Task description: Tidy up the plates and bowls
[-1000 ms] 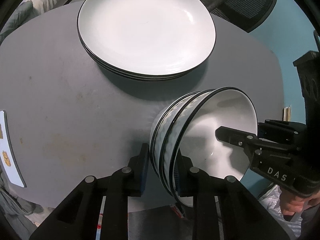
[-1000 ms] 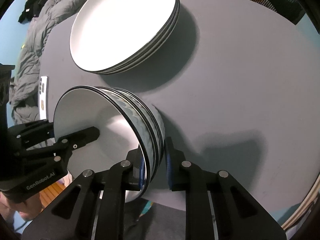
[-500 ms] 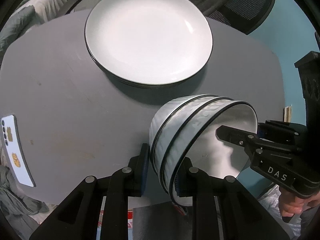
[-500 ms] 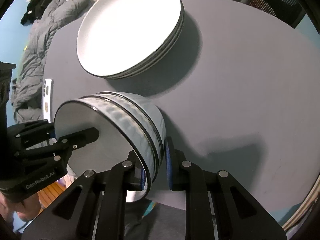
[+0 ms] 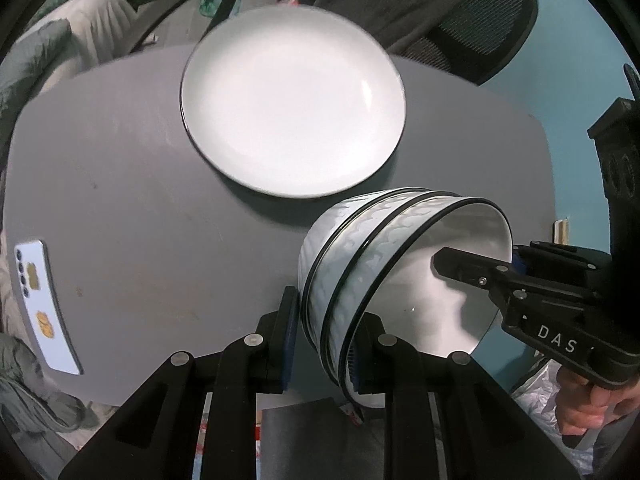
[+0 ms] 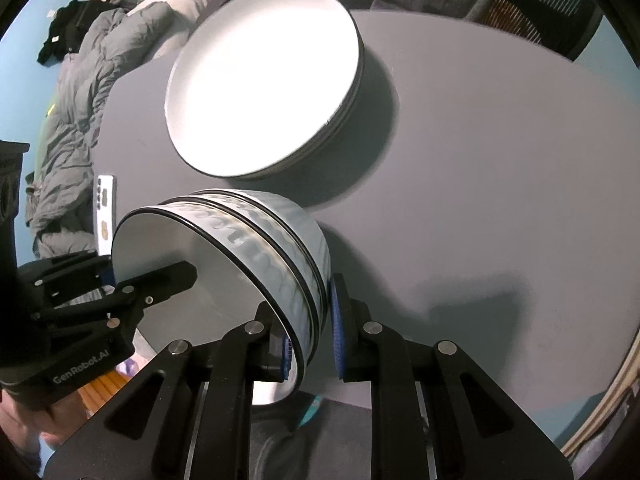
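Three nested white bowls (image 5: pixel 360 248) with black rims and a wavy relief hang tilted above the grey table (image 5: pixel 140 220). My left gripper (image 5: pixel 324 344) is shut on the stack's near rim, one pad inside and one outside. My right gripper (image 5: pixel 472 258) grips the opposite rim, one finger reaching into the top bowl. In the right wrist view the same bowls (image 6: pixel 260 240) sit in my right gripper (image 6: pixel 312 344), with the left gripper (image 6: pixel 148 274) clamped on the far rim. A stack of white plates (image 5: pixel 292 100) with black rims (image 6: pixel 264 92) rests on the table behind the bowls.
A white phone (image 5: pixel 40 304) lies near the table's left edge (image 6: pixel 105 208). A black mesh chair (image 5: pixel 480 20) stands behind the table, and grey bedding (image 6: pixel 72 120) lies off to the left. A hand (image 5: pixel 588 404) holds the right gripper's handle.
Both grippers have risen with the bowl stack held between them. The plates and the table now look smaller and farther below.
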### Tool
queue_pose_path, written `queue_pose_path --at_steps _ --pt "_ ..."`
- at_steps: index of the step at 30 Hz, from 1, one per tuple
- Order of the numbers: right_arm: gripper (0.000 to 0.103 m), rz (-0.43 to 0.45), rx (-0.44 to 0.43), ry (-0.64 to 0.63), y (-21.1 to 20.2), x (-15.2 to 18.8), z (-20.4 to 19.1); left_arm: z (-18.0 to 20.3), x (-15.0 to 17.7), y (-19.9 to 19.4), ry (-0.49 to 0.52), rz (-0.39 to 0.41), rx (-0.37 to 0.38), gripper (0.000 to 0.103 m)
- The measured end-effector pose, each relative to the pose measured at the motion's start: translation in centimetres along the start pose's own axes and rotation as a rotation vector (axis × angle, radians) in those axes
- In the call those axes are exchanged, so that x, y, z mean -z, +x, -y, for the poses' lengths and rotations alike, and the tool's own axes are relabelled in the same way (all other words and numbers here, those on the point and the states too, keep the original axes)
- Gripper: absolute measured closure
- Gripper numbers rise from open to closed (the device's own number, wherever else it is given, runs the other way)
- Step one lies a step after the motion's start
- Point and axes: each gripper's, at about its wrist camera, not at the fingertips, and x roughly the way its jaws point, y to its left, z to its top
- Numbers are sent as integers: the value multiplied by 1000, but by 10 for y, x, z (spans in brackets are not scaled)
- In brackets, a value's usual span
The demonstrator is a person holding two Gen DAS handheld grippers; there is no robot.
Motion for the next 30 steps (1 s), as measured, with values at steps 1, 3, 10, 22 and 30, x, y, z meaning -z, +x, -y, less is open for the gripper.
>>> queue_pose_path --at_steps 1,3,10,22,30 --pt "87 4 0 -3 -3 -1 -1 0 -1 -7 0 9 2 82" --pt "87 18 -2 -4 -14 -6 -4 -1 -7 -20 4 28 2 82" --pt "87 72 8 -36 -31 -33 -16 -4 -40 -39 2 74 -26 82" --pt "87 43 13 -56 -11 -91 -16 -24 -96 -11 -44 31 -70 82" --pt "87 -6 25 -54 4 -113 -14 -29 -111 5 -71 4 -82 82"
